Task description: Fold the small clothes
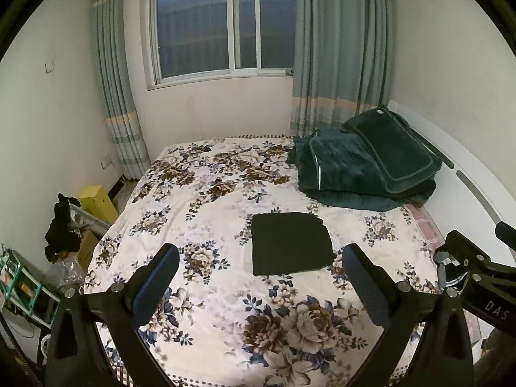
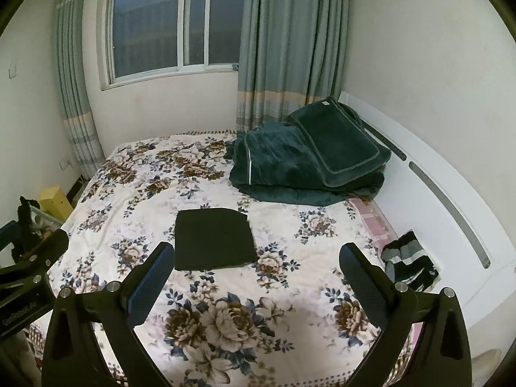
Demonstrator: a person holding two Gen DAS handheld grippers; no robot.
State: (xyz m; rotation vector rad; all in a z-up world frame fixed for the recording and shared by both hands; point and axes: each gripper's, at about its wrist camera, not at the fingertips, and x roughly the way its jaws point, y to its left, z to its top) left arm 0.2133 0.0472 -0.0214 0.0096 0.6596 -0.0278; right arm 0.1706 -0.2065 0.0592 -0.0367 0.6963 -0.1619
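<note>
A small black garment (image 1: 290, 243) (image 2: 214, 238) lies folded into a flat rectangle in the middle of the floral bedspread (image 1: 209, 193) (image 2: 154, 174). My left gripper (image 1: 260, 266) hovers open above the bed, short of the garment, with nothing between its fingers. My right gripper (image 2: 258, 262) also stands open and empty, its left finger (image 2: 158, 267) just near the garment's front left corner. A striped black, grey and white piece of clothing (image 2: 408, 264) lies crumpled at the bed's right edge. In the left wrist view, the right gripper's body (image 1: 477, 277) shows at the right edge.
A dark green folded blanket with a pillow (image 1: 364, 164) (image 2: 309, 158) sits at the bed's far right by the white headboard (image 2: 435, 180). Left of the bed stand a yellow box (image 1: 96, 201), dark clothes on a rack (image 1: 61, 229) and shelves. A window with curtains (image 1: 222, 25) lies beyond.
</note>
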